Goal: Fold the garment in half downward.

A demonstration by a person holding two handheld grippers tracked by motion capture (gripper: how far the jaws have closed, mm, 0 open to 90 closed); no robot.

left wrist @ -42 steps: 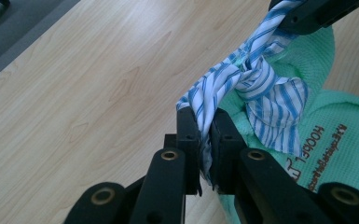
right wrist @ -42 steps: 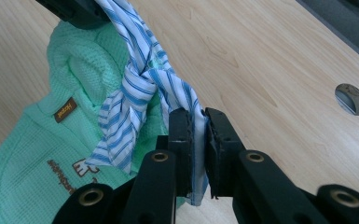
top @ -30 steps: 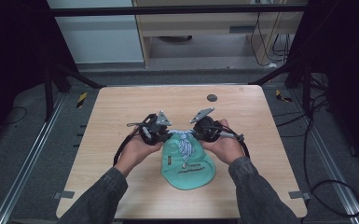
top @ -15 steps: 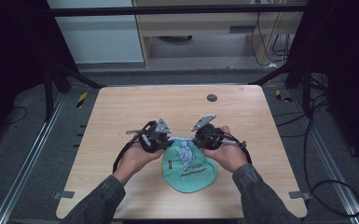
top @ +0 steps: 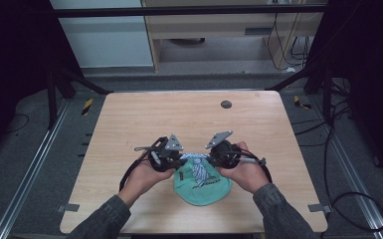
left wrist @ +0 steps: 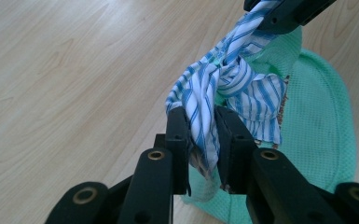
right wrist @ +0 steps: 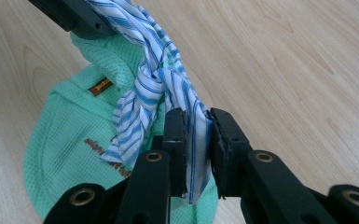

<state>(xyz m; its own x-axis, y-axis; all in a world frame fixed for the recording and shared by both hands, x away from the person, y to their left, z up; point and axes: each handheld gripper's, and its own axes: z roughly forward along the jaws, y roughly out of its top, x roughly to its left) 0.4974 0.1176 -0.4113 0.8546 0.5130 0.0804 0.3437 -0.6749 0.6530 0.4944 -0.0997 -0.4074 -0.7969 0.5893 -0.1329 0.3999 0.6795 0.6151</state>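
A mint-green mesh bag (top: 205, 191) lies flat on the wooden table (top: 129, 124), with brown lettering (right wrist: 105, 149) on it. A blue-and-white striped cloth strip (left wrist: 224, 79) is knotted at the bag's top. My left gripper (left wrist: 201, 116) holds one end of the strip between its pads, and my right gripper (right wrist: 196, 116) holds the other end. Both pairs of jaws have just been opening a little, and the cloth still fills each gap. In the high view the left gripper (top: 181, 160) and right gripper (top: 210, 158) face each other closely over the knot (top: 197, 164).
A small dark round disc (top: 226, 104) sits on the table near its far right part. Cables trail from both grippers over the tabletop. Metal rails and dark floor surround the table, and a shelf unit (top: 219, 30) stands beyond it.
Both hands and their grippers have moved toward the near edge of the table, keeping the striped strip between them. The grippers now sit over the bag's top.
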